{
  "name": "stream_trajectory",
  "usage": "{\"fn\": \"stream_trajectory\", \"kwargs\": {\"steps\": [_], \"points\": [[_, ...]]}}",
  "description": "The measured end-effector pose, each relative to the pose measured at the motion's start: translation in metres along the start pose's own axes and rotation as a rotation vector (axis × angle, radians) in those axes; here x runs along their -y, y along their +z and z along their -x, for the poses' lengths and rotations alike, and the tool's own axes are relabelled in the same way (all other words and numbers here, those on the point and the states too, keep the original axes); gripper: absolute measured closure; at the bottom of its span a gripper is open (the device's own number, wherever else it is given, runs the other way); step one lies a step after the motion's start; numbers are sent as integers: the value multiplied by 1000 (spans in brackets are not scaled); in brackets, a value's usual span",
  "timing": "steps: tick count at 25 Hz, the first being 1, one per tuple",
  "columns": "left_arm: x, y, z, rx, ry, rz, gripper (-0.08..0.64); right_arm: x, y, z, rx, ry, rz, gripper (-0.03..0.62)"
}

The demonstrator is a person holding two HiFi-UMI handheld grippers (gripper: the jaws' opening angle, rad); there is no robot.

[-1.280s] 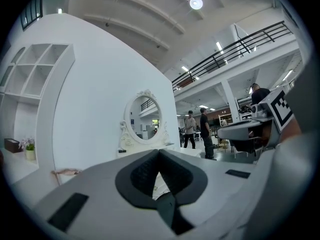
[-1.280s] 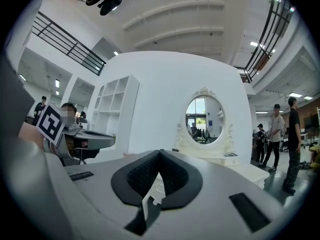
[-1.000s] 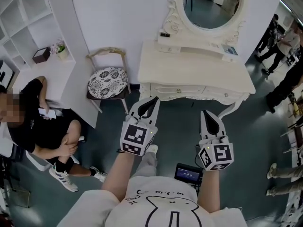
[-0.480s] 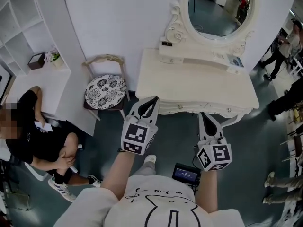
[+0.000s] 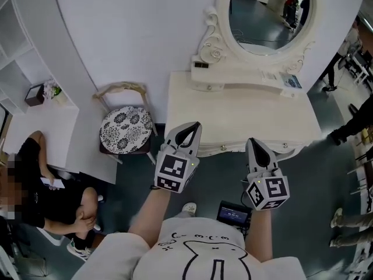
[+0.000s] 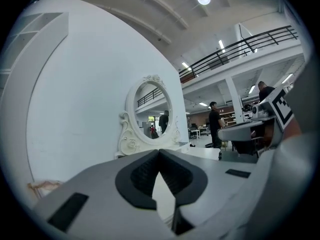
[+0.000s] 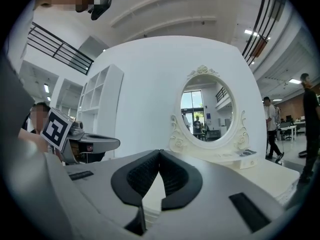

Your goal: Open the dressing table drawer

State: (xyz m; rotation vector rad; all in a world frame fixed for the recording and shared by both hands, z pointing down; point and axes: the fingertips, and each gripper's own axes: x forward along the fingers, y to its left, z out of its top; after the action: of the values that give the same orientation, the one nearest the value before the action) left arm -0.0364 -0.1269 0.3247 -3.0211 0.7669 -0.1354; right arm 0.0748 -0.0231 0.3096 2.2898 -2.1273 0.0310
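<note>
Clearly, the left gripper point(image 5: 196, 125) and right gripper point(image 5: 252, 140) are both pressed together and empty, so they may bump the drawer point(image 5: 239, 149), tucked under the tabletop point(image 5: 245, 109) edge just ahead, without gripping it.

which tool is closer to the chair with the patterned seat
Left. The left tool sits just right of the chair in the head view; the right tool is farther right, beyond the left one, by the front edge of the dressing table.
</note>
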Motion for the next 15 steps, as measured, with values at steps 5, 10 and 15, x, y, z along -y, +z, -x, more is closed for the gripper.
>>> {"fn": "stream_trajectory", "kwargs": {"steps": [5,10,15], "points": [[-16,-2,-25,1,-5,7,563,14,-5,-20,-8,-25,-14,577],[-26,-6,-40,-6,1,14,563,31,-12,-33,-14,-44,-26,577],[-35,-13,-57,-21,23,16,563,48,-14,-54,-9,-28,-30,577]]}}
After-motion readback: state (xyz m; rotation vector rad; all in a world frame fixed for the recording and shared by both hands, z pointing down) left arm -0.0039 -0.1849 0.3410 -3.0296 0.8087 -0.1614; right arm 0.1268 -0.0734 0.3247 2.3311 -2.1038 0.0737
